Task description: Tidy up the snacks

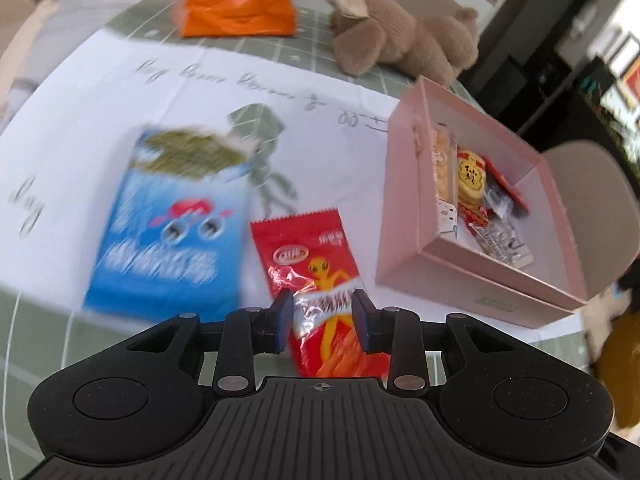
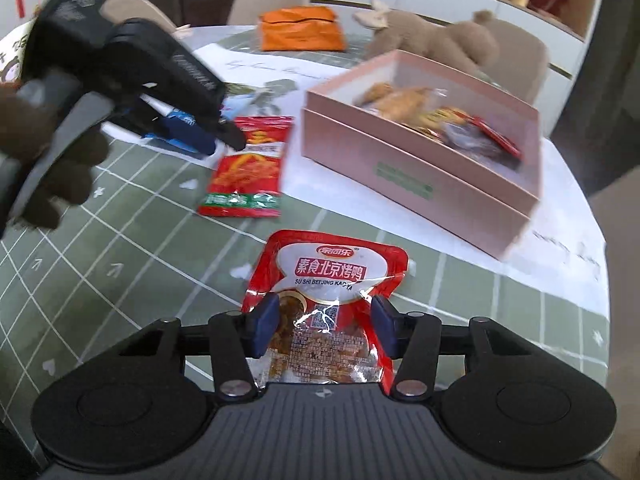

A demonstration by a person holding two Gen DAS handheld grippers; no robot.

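Snacks (image 1: 472, 184) fill part of pink box (image 1: 404, 208).

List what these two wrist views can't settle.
- Blue packet, left wrist view: motion blur, print unreadable.
- Pink box contents, right wrist view: blurred, near wall hides lower items.
- Roast duck pouch, right wrist view: bottom edge hidden by the right tool.

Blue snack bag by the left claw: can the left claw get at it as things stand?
Probably not right away. The left claw already has the red alien packet between its pads, so it is occupied. The blue snack bag itself lies uncovered on the table just beside it.
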